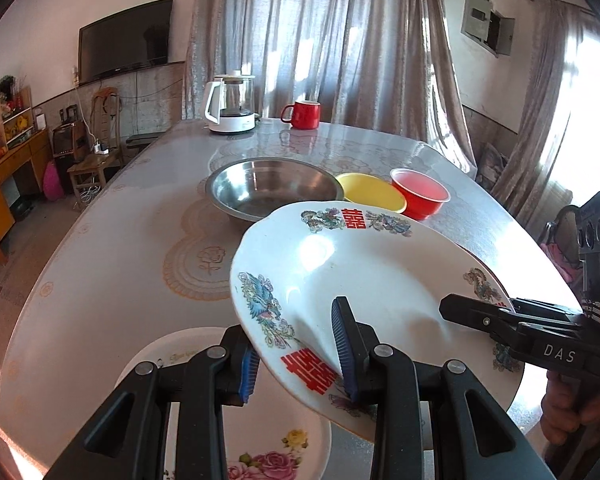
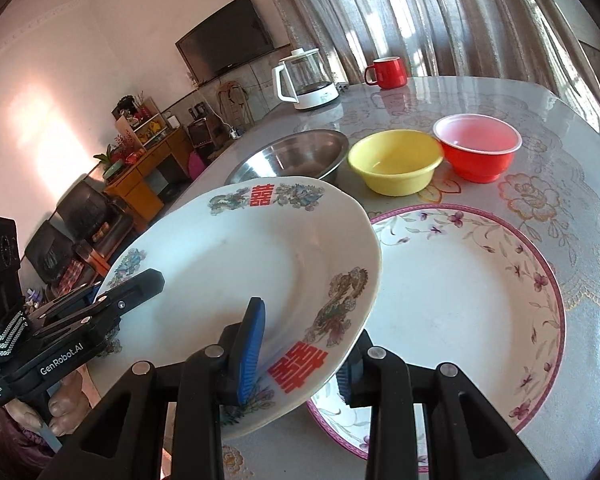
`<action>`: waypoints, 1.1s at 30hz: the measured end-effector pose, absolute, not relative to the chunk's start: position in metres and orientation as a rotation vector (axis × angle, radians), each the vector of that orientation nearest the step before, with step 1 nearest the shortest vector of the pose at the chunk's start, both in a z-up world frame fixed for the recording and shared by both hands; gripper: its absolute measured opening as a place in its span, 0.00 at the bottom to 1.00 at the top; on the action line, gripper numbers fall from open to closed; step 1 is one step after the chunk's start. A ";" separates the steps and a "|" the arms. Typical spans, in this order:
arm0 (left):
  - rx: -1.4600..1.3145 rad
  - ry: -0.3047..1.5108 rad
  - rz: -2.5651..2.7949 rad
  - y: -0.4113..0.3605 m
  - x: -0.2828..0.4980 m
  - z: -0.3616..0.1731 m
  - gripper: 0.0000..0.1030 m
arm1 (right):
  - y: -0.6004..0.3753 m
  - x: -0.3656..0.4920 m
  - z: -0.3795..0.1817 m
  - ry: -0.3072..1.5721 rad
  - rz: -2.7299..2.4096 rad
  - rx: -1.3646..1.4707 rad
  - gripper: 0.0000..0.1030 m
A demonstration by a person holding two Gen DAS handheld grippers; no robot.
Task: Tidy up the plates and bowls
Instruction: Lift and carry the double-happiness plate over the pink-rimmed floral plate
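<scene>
Only the left wrist view shows the rose plate (image 1: 236, 420) on the bench (image 1: 112, 264); only the right shows the purple-rimmed plate (image 2: 472, 304). The dragon plate (image 1: 364, 280), tilted above the bench, is clamped at opposite rims by the left hand-held gripper (image 1: 298, 364) and right hand-held gripper (image 2: 300, 356).

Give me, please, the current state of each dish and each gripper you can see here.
dragon plate: lifted, tilted, gripped at both rims.
left gripper: shut on its rim.
right gripper: shut on its rim.
purple-rimmed plate: flat on table.
rose plate: flat on table.
steel bowl, yellow bowl, red bowl: upright, empty.
</scene>
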State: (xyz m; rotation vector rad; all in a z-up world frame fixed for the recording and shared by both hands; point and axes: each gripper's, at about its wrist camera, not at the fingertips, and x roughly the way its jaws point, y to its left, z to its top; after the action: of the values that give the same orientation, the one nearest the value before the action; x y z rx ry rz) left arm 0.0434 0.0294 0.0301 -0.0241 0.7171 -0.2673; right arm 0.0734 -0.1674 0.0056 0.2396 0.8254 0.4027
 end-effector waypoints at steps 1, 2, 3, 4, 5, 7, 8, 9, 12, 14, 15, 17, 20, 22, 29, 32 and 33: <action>-0.017 0.718 -0.276 0.024 0.043 0.030 0.34 | -0.171 0.072 0.005 0.825 0.394 0.244 0.30; -0.013 0.720 -0.284 0.020 0.043 0.030 0.34 | -0.175 0.071 0.004 0.825 0.385 0.248 0.30; -0.008 0.722 -0.291 0.016 0.044 0.029 0.34 | -0.179 0.068 0.004 0.824 0.376 0.251 0.30; -0.003 0.724 -0.299 0.012 0.043 0.029 0.34 | -0.182 0.066 0.003 0.823 0.366 0.253 0.30; 0.001 0.726 -0.305 0.009 0.044 0.029 0.34 | -0.186 0.065 0.002 0.824 0.359 0.257 0.30; 0.008 0.731 -0.316 0.003 0.044 0.028 0.35 | -0.192 0.063 0.001 0.825 0.347 0.263 0.30; 0.011 0.734 -0.321 0.000 0.043 0.028 0.35 | -0.195 0.062 0.000 0.825 0.342 0.266 0.30; 0.014 0.737 -0.326 -0.003 0.043 0.027 0.35 | -0.198 0.061 -0.001 0.826 0.337 0.269 0.30; 0.021 0.747 -0.341 -0.010 0.044 0.025 0.35 | -0.206 0.058 -0.003 0.828 0.318 0.278 0.30; 0.030 0.752 -0.350 -0.017 0.045 0.024 0.35 | -0.211 0.056 -0.005 0.829 0.307 0.286 0.30; 0.035 0.754 -0.354 -0.020 0.046 0.024 0.35 | -0.214 0.056 -0.006 0.830 0.302 0.290 0.30; 0.044 0.757 -0.364 -0.025 0.046 0.023 0.35 | -0.220 0.054 -0.008 0.833 0.292 0.301 0.30; 0.052 0.764 -0.380 -0.033 0.046 0.020 0.36 | -0.229 0.051 -0.011 0.835 0.276 0.311 0.30; 0.058 0.771 -0.392 -0.038 0.048 0.019 0.36 | -0.234 0.049 -0.013 0.837 0.263 0.316 0.30; 0.063 0.809 -0.429 -0.057 0.055 0.008 0.36 | -0.252 0.048 -0.020 0.858 0.209 0.330 0.30; 0.064 0.830 -0.444 -0.066 0.061 0.001 0.36 | -0.259 0.048 -0.024 0.870 0.184 0.332 0.30; 0.064 0.838 -0.448 -0.068 0.063 0.000 0.36 | -0.261 0.048 -0.025 0.874 0.177 0.335 0.30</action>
State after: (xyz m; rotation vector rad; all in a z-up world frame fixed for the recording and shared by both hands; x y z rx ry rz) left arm 0.0628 -0.0681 -0.0004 0.0642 0.8378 -0.4483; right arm 0.0481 -0.2612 -0.0252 0.3346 0.8744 0.1767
